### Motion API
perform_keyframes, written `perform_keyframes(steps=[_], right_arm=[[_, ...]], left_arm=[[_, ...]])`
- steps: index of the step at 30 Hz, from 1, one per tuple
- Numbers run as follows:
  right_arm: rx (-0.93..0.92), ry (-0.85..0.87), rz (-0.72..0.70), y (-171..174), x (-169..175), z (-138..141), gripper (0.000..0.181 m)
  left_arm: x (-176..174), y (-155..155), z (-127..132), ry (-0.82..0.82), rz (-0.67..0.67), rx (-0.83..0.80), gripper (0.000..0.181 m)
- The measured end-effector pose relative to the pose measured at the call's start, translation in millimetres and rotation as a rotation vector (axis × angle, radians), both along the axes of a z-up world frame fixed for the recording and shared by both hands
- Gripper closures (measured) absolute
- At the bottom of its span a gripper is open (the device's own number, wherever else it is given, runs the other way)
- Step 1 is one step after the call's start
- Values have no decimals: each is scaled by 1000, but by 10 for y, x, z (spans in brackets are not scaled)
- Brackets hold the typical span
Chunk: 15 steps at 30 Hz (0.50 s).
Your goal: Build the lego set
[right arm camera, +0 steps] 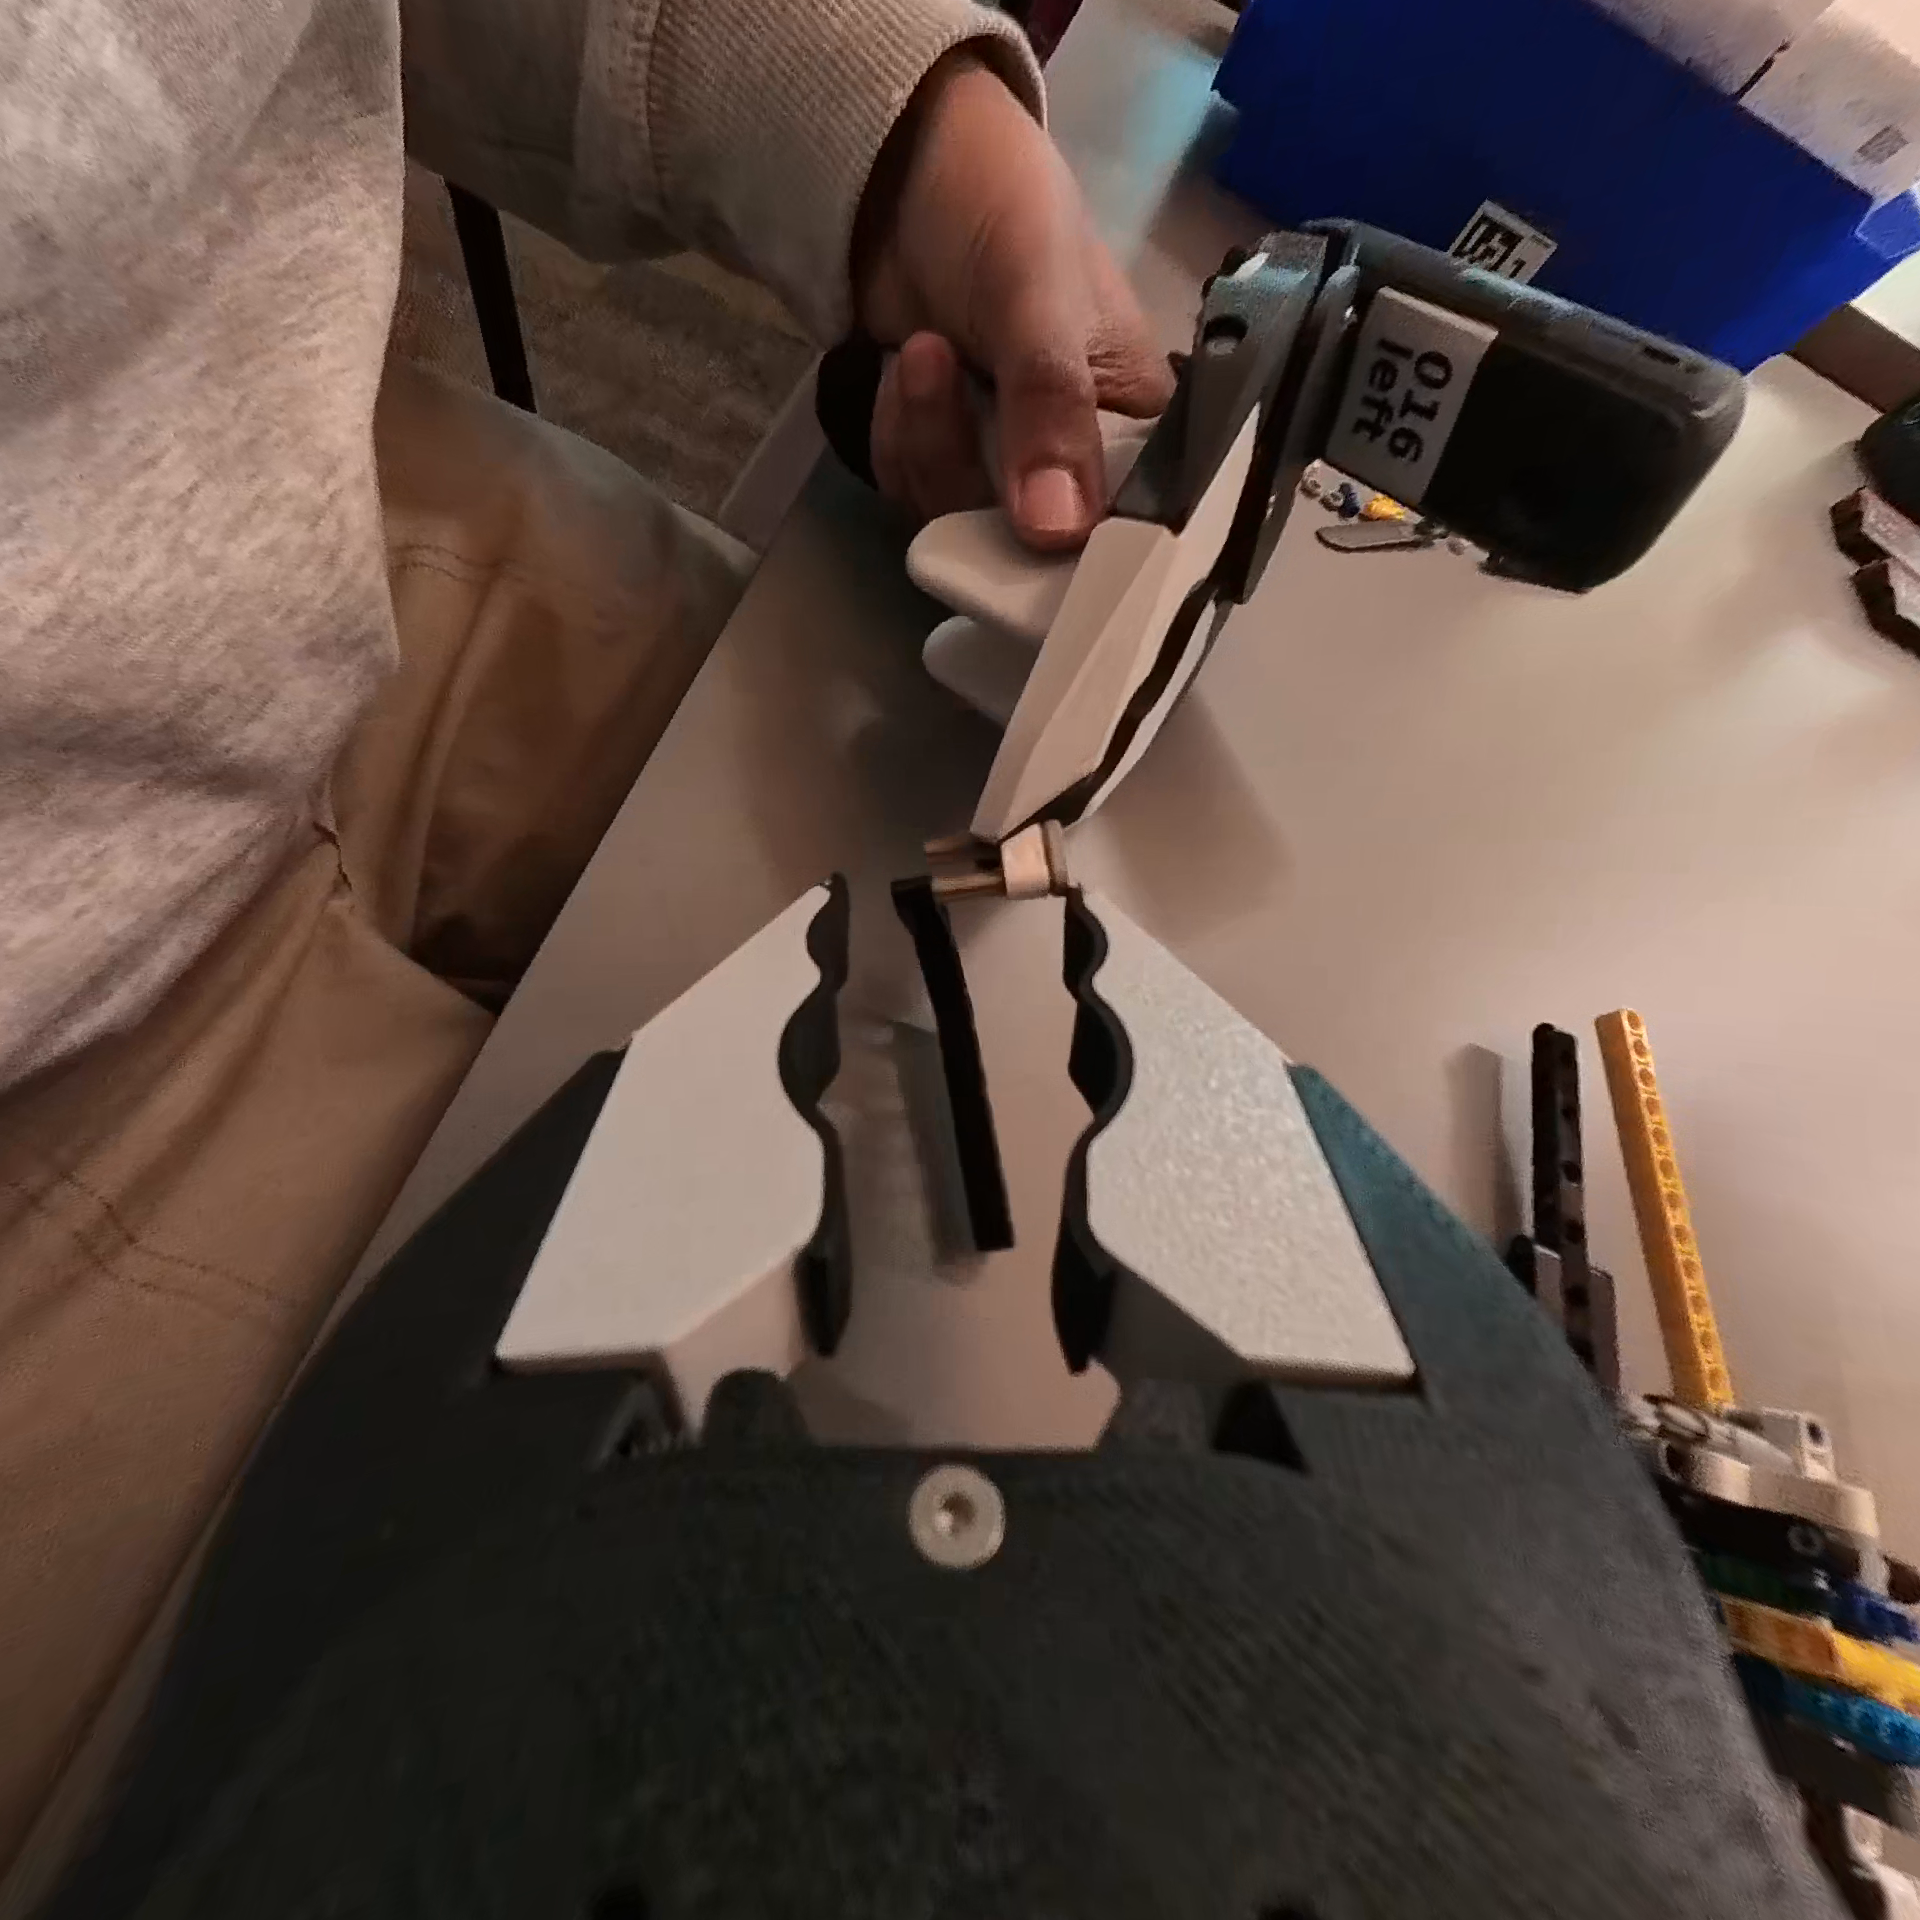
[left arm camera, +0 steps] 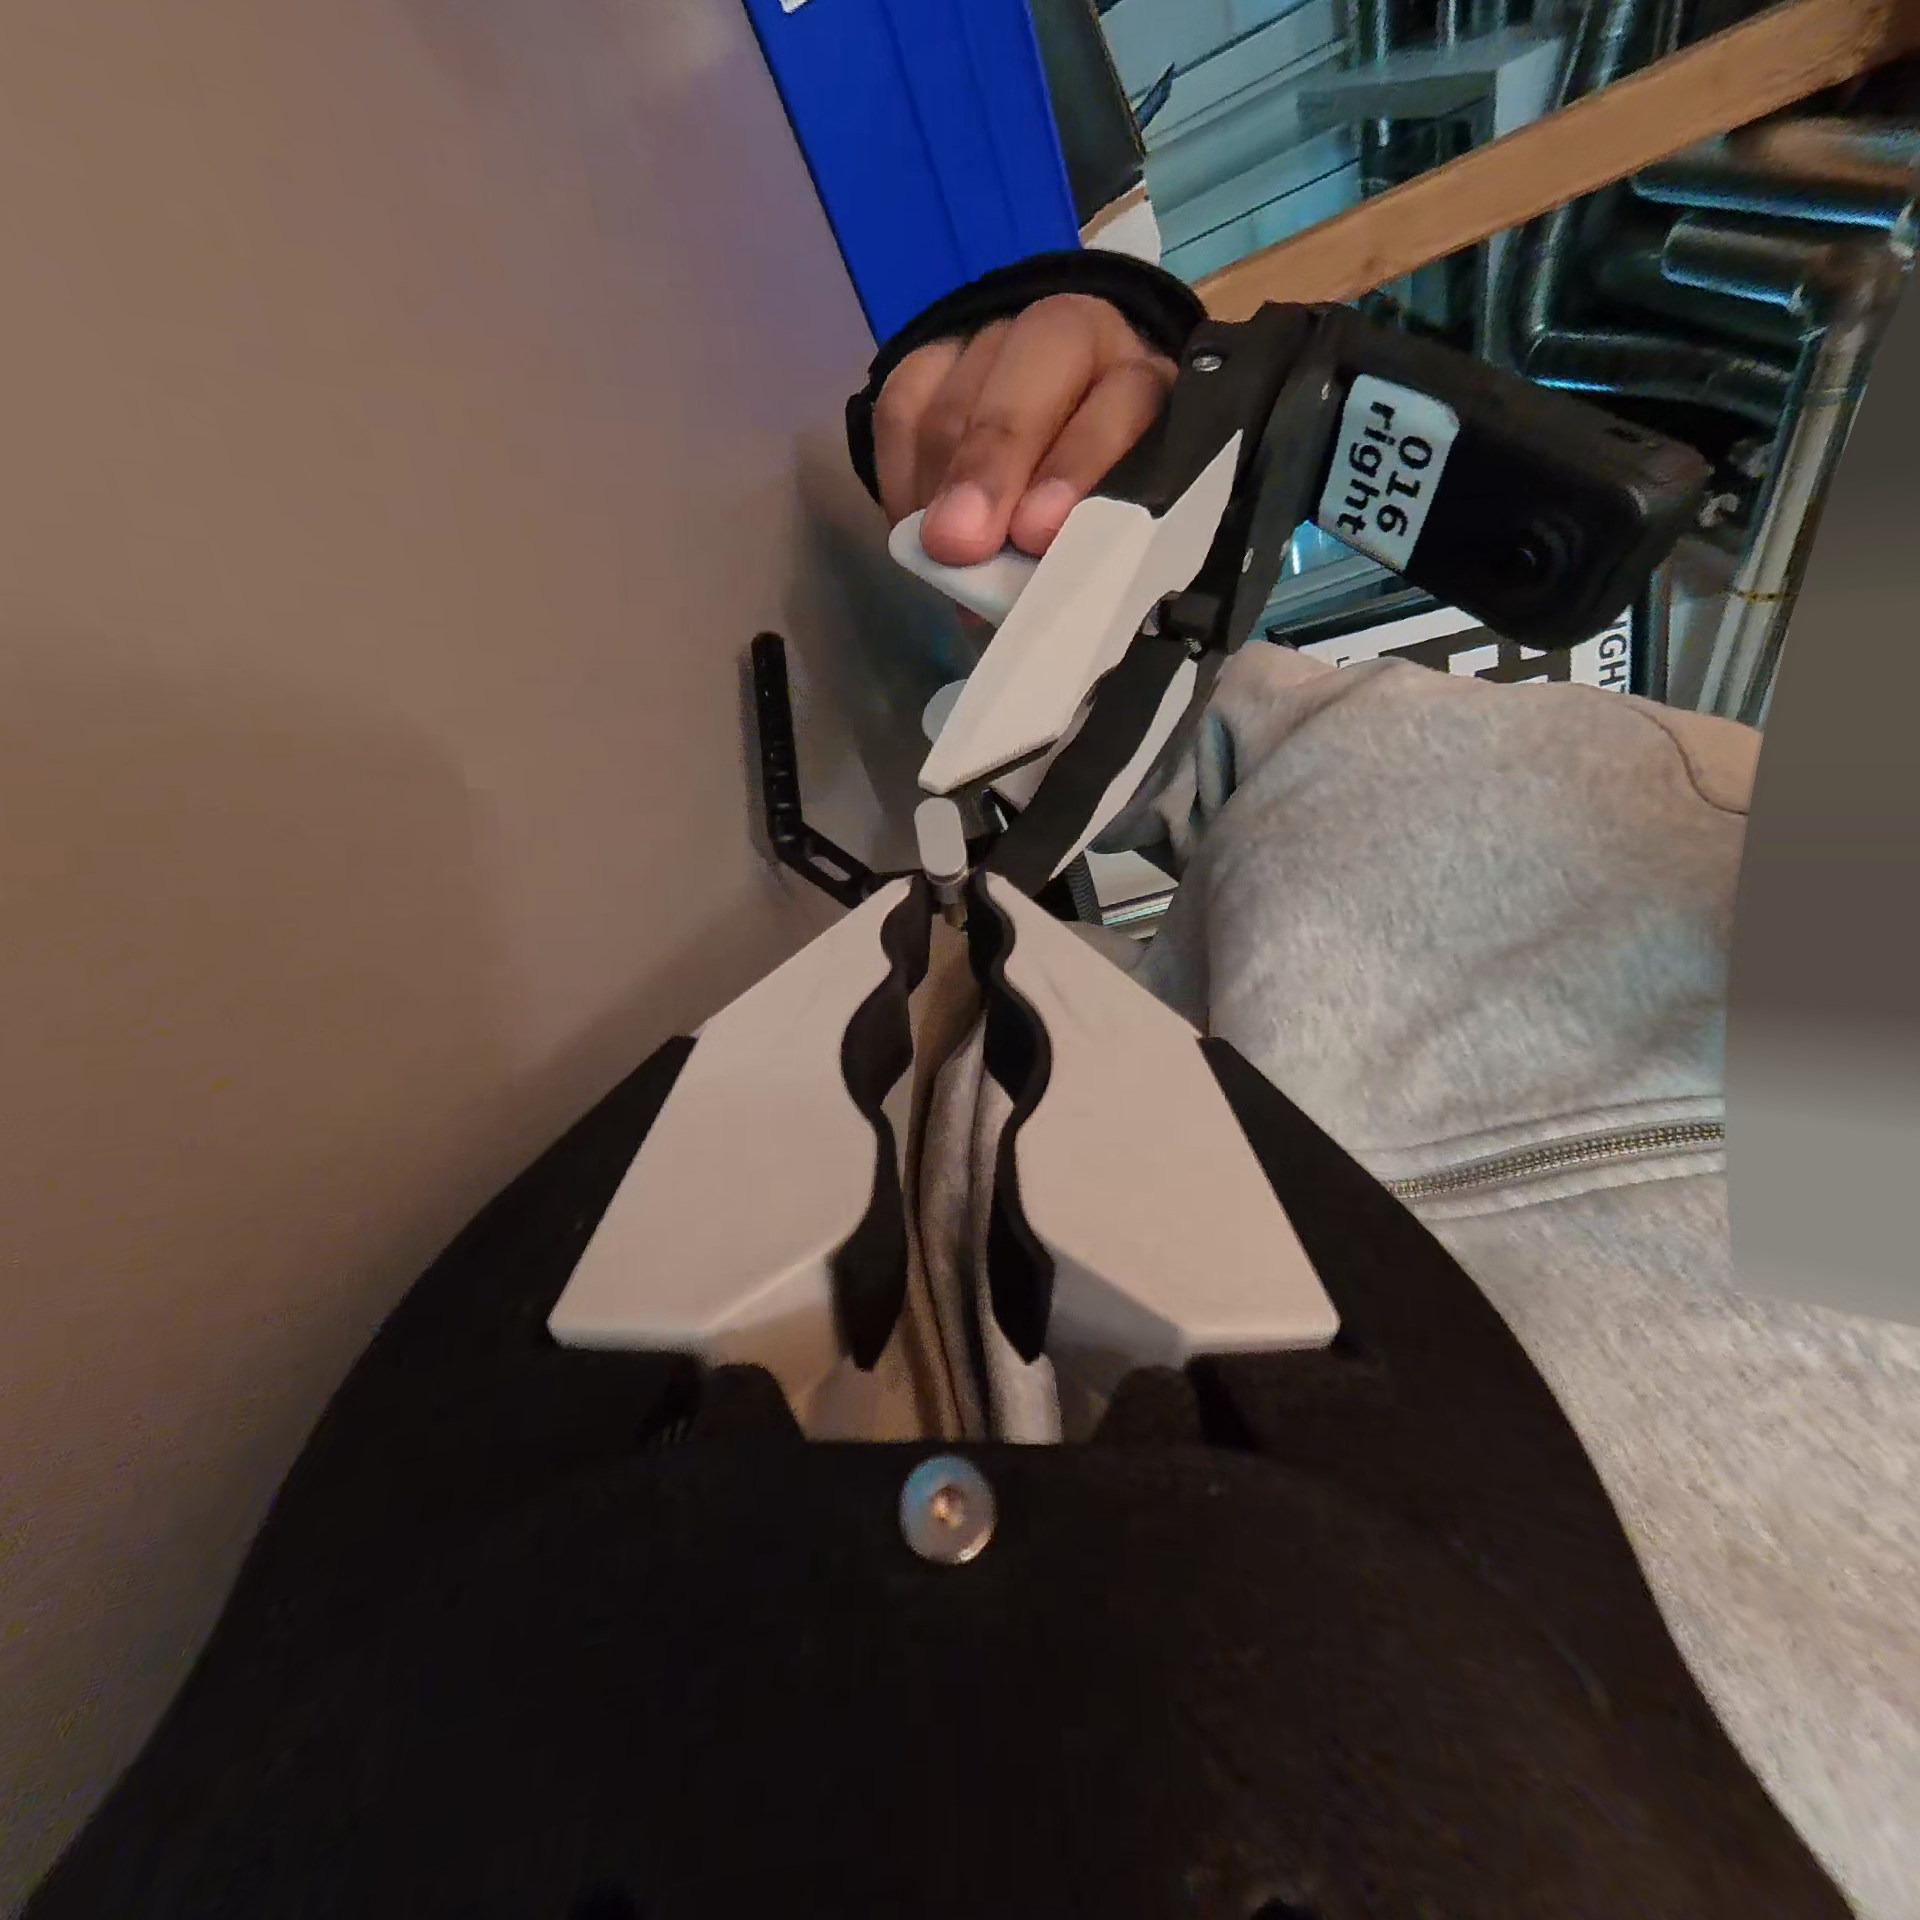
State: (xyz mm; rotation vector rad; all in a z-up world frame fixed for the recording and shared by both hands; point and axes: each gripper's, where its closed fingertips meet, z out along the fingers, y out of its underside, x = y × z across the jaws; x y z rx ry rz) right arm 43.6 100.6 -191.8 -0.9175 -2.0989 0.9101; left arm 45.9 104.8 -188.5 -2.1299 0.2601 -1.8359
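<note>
In the left wrist view my left gripper [left arm camera: 940,904] is shut at its tips on a small grey connector [left arm camera: 940,842] with a pin. A black angled beam [left arm camera: 774,769] joined to the connector sticks out to the left and up. My right gripper [left arm camera: 951,800] comes down from the upper right, its tip right at the connector. In the right wrist view my right gripper [right arm camera: 956,899] is open, with the black beam [right arm camera: 951,1060] lying between its fingers, apart from both. The left gripper [right arm camera: 1013,831] pinches the connector [right arm camera: 1023,868] at the beam's far end.
A part-built model [right arm camera: 1787,1558] with a yellow beam [right arm camera: 1662,1205] and a black beam [right arm camera: 1558,1143] stands on the white table [right arm camera: 1455,831] at lower right. A blue bin [right arm camera: 1558,135] sits at the back. Small loose parts [right arm camera: 1371,509] lie beyond. The person's torso is close on the left. Only a small space, under 4 cm, lies between the two pairs of fingers. From either gripper's tips it is about 20 centimeters to the part-built model [right arm camera: 1787,1558].
</note>
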Motion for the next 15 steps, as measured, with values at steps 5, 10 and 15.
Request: perform_keyframes(steps=[5,10,15], right_arm=[[45,-12,15,20,-36,-19,144],[65,-21,26,26,-45,-25,140],[72,-40,62,-36,-42,-59,146]], left_arm=[[-3,-9,-27,19,-5,1,177],[11,-42,-37,25,-29,2,177],[18,-63,-49,33,-45,1,177]])
